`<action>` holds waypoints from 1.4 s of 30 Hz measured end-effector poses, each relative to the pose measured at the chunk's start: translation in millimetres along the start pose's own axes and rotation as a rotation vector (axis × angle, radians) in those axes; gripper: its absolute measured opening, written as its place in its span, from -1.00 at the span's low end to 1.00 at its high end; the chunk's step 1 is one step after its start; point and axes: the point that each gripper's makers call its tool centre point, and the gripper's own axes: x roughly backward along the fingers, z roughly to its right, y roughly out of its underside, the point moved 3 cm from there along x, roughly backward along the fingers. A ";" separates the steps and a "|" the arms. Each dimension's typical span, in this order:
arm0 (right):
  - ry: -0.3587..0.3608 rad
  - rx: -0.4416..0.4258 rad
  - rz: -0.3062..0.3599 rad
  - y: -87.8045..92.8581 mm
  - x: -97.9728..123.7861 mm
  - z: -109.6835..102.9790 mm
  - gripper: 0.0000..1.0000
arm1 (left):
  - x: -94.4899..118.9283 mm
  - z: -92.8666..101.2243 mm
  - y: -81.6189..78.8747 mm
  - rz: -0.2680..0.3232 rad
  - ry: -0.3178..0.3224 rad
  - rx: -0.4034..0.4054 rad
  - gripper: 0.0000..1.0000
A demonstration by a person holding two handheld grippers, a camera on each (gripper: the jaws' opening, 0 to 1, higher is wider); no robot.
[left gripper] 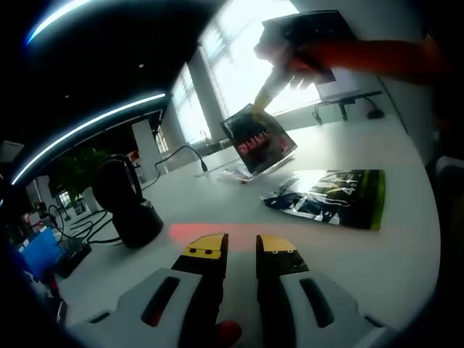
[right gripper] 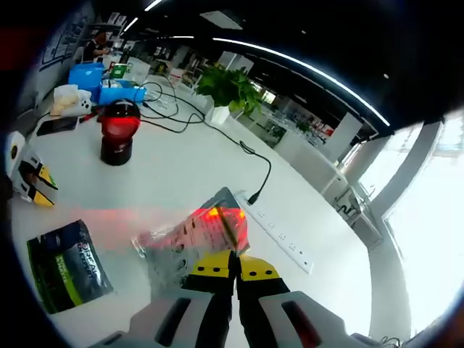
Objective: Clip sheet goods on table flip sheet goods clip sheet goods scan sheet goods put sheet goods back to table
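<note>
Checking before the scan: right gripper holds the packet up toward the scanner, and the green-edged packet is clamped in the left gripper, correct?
Not quite. The left gripper is open and empty; the green-edged packet lies flat on the table, as the left gripper view shows. The right gripper does hold its packet.

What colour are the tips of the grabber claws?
Yellow. The left gripper shows its tips best in the left gripper view; the right gripper has yellow ones too.

Green-black packet [right gripper: 69, 264], seemingly red-lit scanner [right gripper: 118, 130].

window [left gripper: 254, 65] glare, red scanner glow, fisheye warp
</note>
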 end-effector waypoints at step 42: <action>-0.032 0.236 -0.118 31.5 -104.0 -15.7 -0.98 | 0.6 -3.3 -1.4 0.006 -0.018 0.008 -0.84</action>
